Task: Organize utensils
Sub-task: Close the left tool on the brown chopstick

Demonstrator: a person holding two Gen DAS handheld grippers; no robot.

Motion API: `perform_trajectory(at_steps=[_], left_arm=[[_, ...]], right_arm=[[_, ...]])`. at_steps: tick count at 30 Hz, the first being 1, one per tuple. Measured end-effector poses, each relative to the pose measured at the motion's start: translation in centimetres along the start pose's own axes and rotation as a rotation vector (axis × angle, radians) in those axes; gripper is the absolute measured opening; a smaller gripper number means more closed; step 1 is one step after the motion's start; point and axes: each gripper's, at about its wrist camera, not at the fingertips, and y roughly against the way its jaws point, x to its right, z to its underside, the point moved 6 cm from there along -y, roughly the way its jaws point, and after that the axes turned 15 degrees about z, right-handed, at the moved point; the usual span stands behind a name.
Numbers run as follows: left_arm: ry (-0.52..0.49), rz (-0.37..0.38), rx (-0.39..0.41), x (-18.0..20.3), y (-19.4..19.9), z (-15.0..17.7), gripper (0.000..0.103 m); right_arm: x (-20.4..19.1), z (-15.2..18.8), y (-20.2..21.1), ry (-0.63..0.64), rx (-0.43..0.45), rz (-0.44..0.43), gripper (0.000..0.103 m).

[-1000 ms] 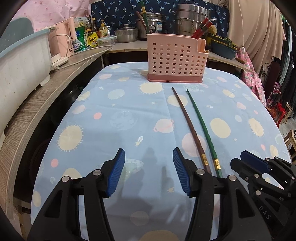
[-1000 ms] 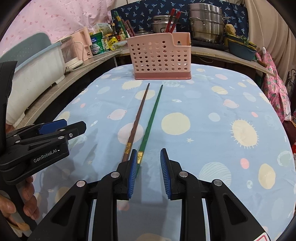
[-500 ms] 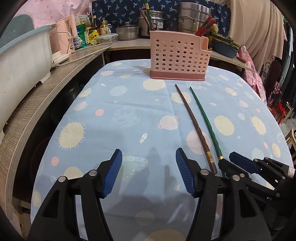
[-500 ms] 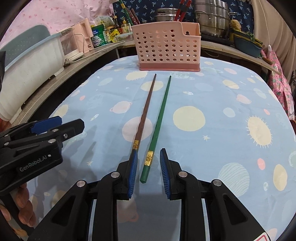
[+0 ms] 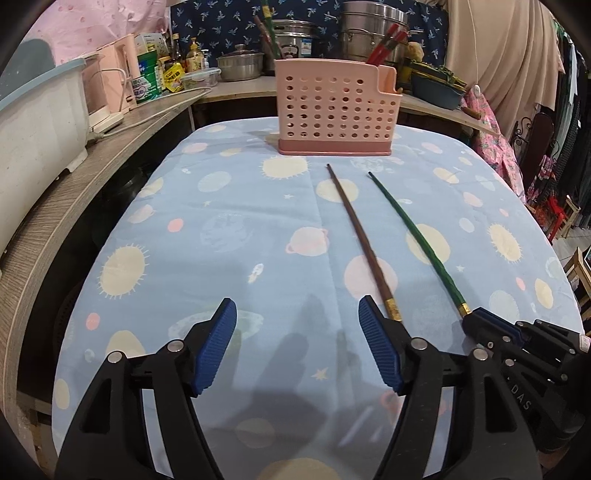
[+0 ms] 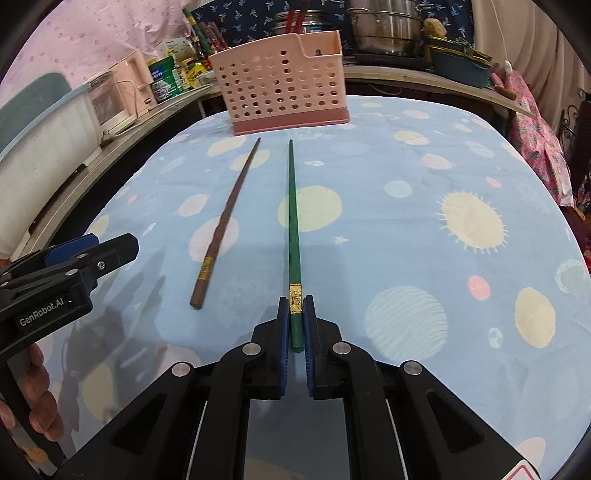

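Observation:
A green chopstick and a brown chopstick lie lengthwise on the blue planet-print tablecloth, thin ends toward a pink perforated utensil holder at the far end. My right gripper is shut on the thick gold-banded end of the green chopstick. My left gripper is open and empty above the cloth, left of the brown chopstick. The right gripper shows at the lower right of the left wrist view. The holder has red chopsticks in its right compartment.
A wooden counter runs along the left with a white tub, a pink appliance and jars. Steel pots stand behind the holder. The left gripper shows at the left of the right wrist view.
My right gripper moved forward over the green chopstick's thick end and shut on it. The green chopstick shifted right, away from the brown one. My left gripper stayed open.

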Motion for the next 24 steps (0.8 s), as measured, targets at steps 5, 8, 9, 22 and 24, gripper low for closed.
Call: perform_trajectory(at_steps=[5,8,9,22,24], left_arm=[[-0.026,0.023,-0.016,1.9,-1.1,-0.1,0.065],[-0.039,0.035,-0.025,3.0,-1.8,0.0,0.065],[-0.043,0.039,-0.029,3.2,-2.0,0.0,0.065],[-0.036,0.034,-0.080,4.1,-4.8,0.6,0.065],[-0.020,0.040,-0.087,3.9,-5.1,0.7,0.065]], right_arm=[[1.6,0.3,0.1,-0.030,-0.003,0.012,0.007],[2.0,0.5,0.2,-0.038,-0.004,0.011,0.007],[2.2,0.6,0.2,-0.040,-0.005,0.010,0.007],[2.5,1.0,0.5,-0.045,-0.009,-0.002,0.007],[2.5,1.0,0.5,-0.046,-0.009,-0.003,0.007]])
